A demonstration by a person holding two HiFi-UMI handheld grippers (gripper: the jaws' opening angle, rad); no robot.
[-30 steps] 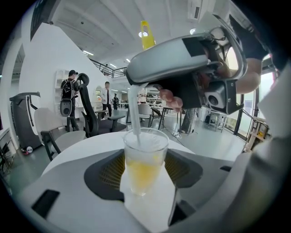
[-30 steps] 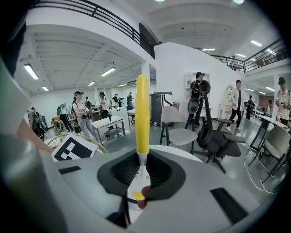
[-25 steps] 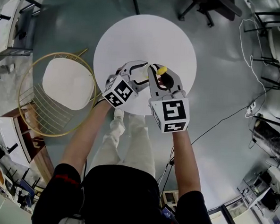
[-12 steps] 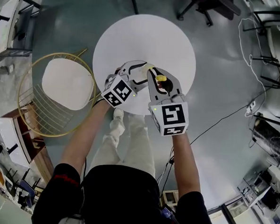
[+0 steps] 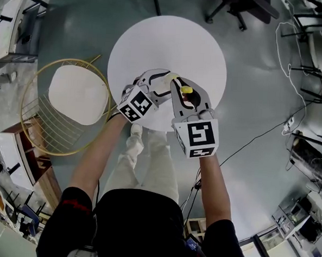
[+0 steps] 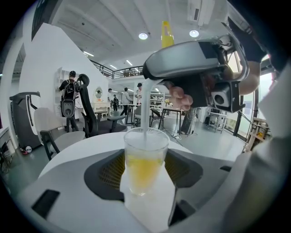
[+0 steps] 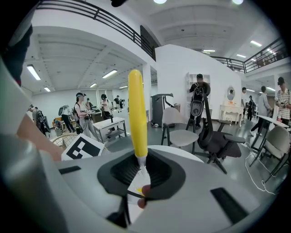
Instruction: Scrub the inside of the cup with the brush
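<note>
A clear plastic cup [image 6: 144,157] stands upright between the dark pads of my left gripper [image 6: 144,169], which is shut on it. In the head view the left gripper [image 5: 161,83] holds the cup just above the round white table [image 5: 172,41]. A brush with a yellow handle [image 7: 137,116] is clamped by its thin white stem in my shut right gripper [image 7: 142,175]. The stem [image 6: 144,107] drops straight into the cup, and the yellow brush head [image 6: 142,167] sits inside, near the bottom. From above, the right gripper [image 5: 186,95] is beside the left one and the handle end [image 5: 186,90] shows between its jaws.
A gold wire chair [image 5: 64,106] with a white seat stands left of the table. Office chairs [image 5: 233,7] and cables [image 5: 294,79] lie on the floor beyond and to the right. People and desks [image 7: 95,120] are far off in the hall.
The brush's yellow handle end sits a touch nearer me than a second ago. Both grippers otherwise keep their places and their grips.
</note>
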